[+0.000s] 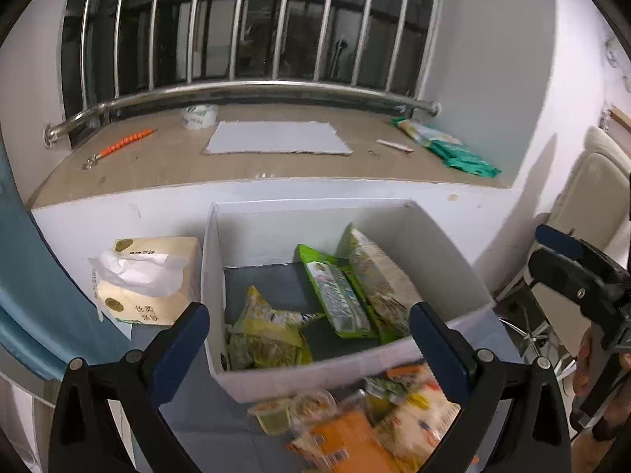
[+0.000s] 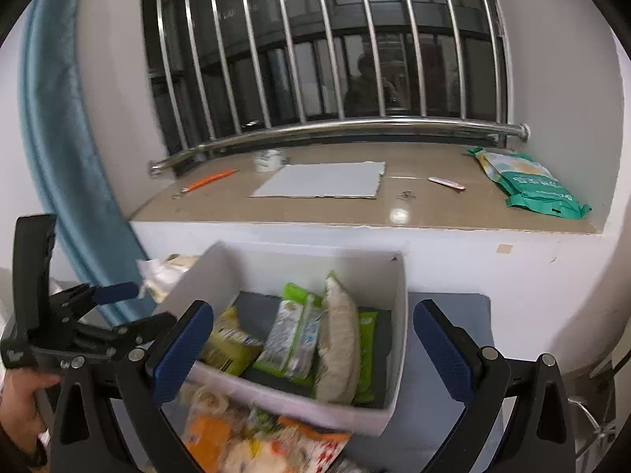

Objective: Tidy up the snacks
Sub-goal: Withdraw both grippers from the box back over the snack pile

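Both tongs, left and right, gape empty; either should pinch one loose snack from the pile by the box's near wall.

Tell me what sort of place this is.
Probably a room in a home, by a window: a barred window above a tiled sill, a blue curtain, and a white box of snack packets.

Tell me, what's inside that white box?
The white box holds green snack packs, a pale bag and yellow packets on a grey floor; anything beneath them is hidden.
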Demonstrator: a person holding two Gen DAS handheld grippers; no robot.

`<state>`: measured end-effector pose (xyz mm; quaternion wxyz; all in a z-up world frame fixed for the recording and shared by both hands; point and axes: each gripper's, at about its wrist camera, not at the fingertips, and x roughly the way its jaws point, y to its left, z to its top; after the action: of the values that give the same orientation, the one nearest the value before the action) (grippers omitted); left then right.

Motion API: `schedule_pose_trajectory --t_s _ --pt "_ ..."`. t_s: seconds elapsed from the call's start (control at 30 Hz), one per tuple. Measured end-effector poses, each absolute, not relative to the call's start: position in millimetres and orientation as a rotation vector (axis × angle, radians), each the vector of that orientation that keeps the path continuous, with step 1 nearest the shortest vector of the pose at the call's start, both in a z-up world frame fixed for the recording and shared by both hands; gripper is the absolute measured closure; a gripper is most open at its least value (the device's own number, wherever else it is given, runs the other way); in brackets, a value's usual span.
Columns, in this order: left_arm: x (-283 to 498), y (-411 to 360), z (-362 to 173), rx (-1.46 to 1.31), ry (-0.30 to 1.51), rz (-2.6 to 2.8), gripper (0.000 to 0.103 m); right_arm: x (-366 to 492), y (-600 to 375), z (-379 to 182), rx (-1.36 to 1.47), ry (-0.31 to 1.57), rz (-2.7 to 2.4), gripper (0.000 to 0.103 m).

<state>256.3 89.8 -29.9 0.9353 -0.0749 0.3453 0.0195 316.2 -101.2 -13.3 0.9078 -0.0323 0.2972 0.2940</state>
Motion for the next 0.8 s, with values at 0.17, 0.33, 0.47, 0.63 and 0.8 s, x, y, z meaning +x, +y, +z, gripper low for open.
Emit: schedule_pose_trajectory --t_s 0.17,0.33,0.47,0.63,0.8 --pt "207 71 -23 -0.097 0.675 0.011 0.000 269 -119 -17 -0.066 0.590 0.646 0.000" --pt "159 56 -29 -0.084 0.660 -0.012 0.000 219 -140 -34 -0.056 0.592 0.665 0.000" --pt "118 39 -47 -0.084 0.675 -0.016 0.000 175 -154 -59 -0.061 0.591 0.649 0.000" --pt "89 27 -72 -0.160 0.713 -0.049 0.000 144 -154 -87 -0.125 0.617 0.630 0.000" --pt "71 22 -85 -0.188 0.726 -0.048 0.000 142 -133 -102 -0.271 0.609 0.604 0.000"
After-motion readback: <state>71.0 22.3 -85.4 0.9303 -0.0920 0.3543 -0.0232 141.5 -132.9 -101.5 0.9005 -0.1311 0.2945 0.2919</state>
